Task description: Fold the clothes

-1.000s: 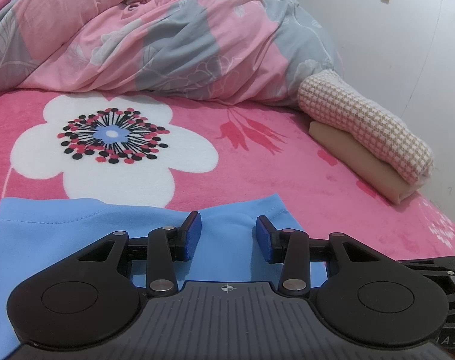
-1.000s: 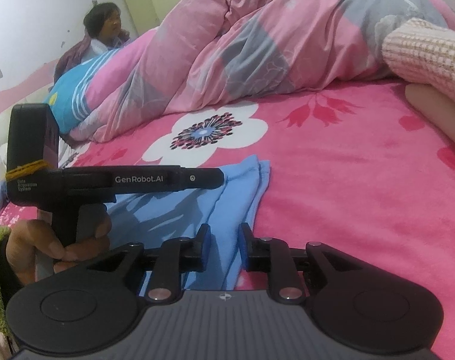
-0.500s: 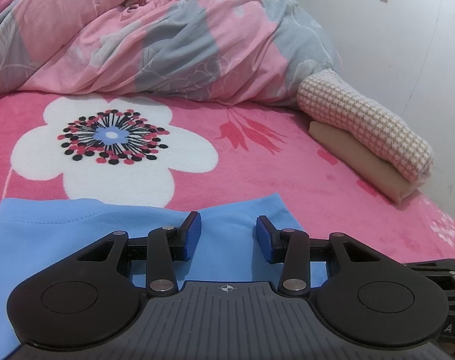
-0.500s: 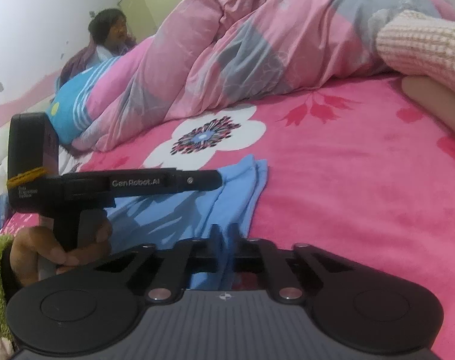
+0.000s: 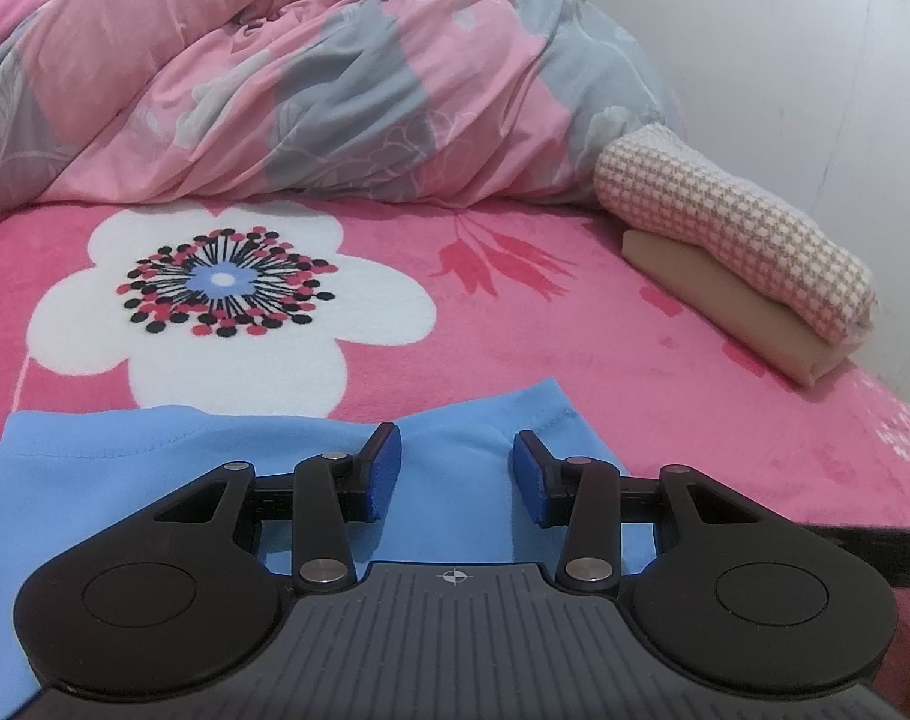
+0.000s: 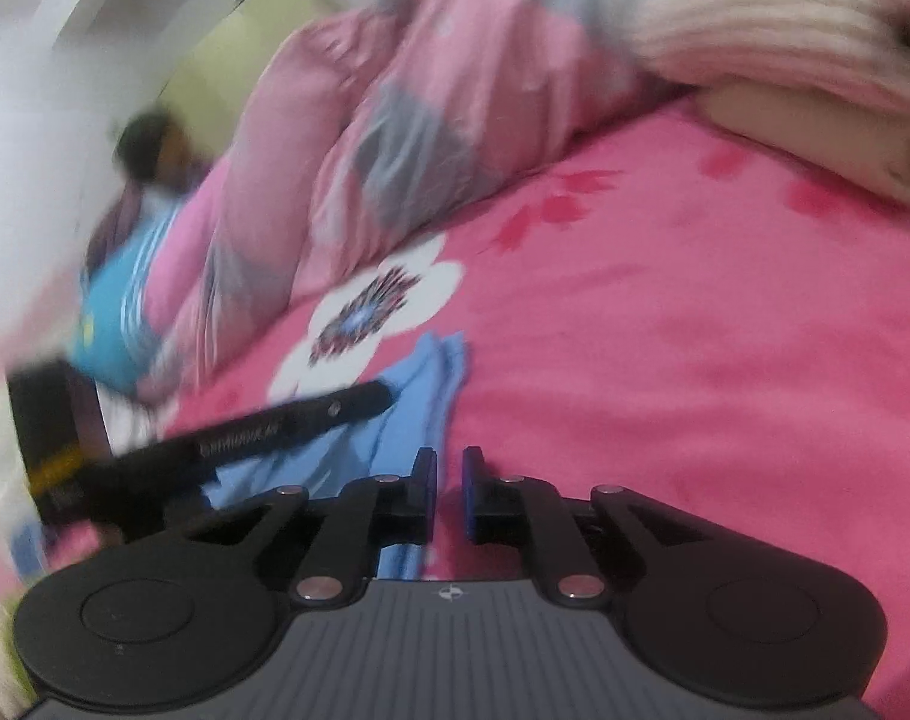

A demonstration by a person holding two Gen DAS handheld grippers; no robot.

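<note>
Lying flat on the pink flowered blanket (image 5: 514, 324) that covers the bed, the blue garment (image 5: 155, 468) sits at the near edge of the bed, partly over the lower petals of a large white flower print (image 5: 227, 324). Its long axis runs across the left wrist view, parallel to that near edge, with a stitched hem along its far side; in the right wrist view the same garment (image 6: 419, 384) shows layered edges ending in a point directed toward the crumpled pink and grey quilt (image 5: 311, 72) at the far side of the bed. No container is in view.

Left gripper (image 5: 455, 474): jaws spread partway and steady, blue pads apart, directly above the garment's far right portion. Cloth shows in the gap, but the pads do not press on it.

Right gripper (image 6: 449, 492): jaws nearly together and opening, with only a narrow slit between the pads. Nothing is between them; the pink blanket shows through the slit and the garment's edge lies just beside the left pad. This view is blurred.

Near the far right corner of the bed, a checked knit roll (image 5: 730, 240) rests on a folded tan cloth (image 5: 748, 318)
</note>
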